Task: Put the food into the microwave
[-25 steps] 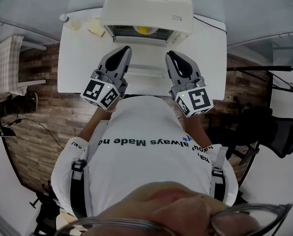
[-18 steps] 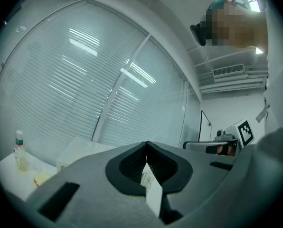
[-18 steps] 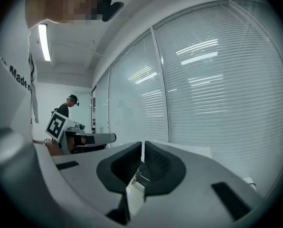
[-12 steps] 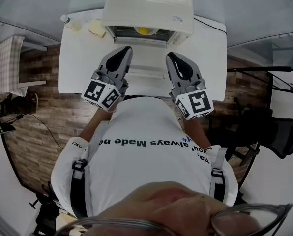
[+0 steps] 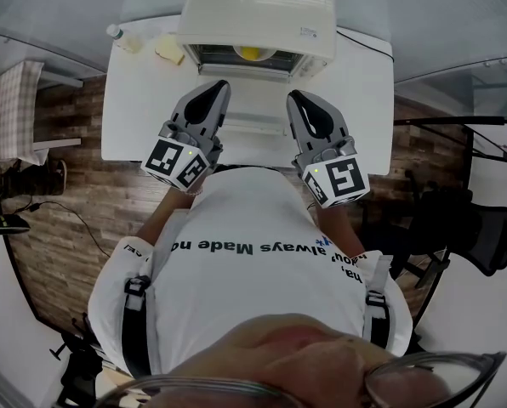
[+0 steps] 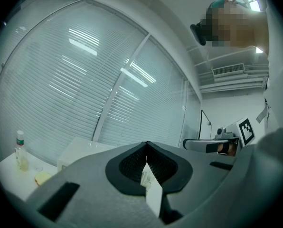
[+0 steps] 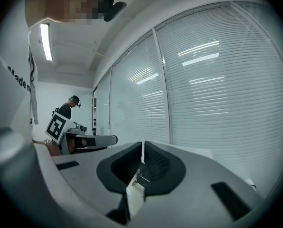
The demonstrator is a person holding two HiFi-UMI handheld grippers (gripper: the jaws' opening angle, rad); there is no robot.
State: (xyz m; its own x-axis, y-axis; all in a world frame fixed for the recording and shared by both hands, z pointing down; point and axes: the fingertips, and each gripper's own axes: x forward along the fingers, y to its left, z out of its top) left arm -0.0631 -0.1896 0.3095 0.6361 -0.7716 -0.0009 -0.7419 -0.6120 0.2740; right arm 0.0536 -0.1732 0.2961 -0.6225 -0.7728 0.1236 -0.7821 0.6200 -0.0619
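Hovering by boxy cream microwave (image 5: 258,11): L gripper (image 5: 217,84), R gripper (image 5: 293,94), ribbed jaws both together

A bottle (image 5: 111,32) stands at the white table's (image 5: 134,109) corner.

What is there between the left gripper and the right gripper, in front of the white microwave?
The head view shows the white microwave's folded-down door between the left gripper and the right gripper; nothing rests on it.
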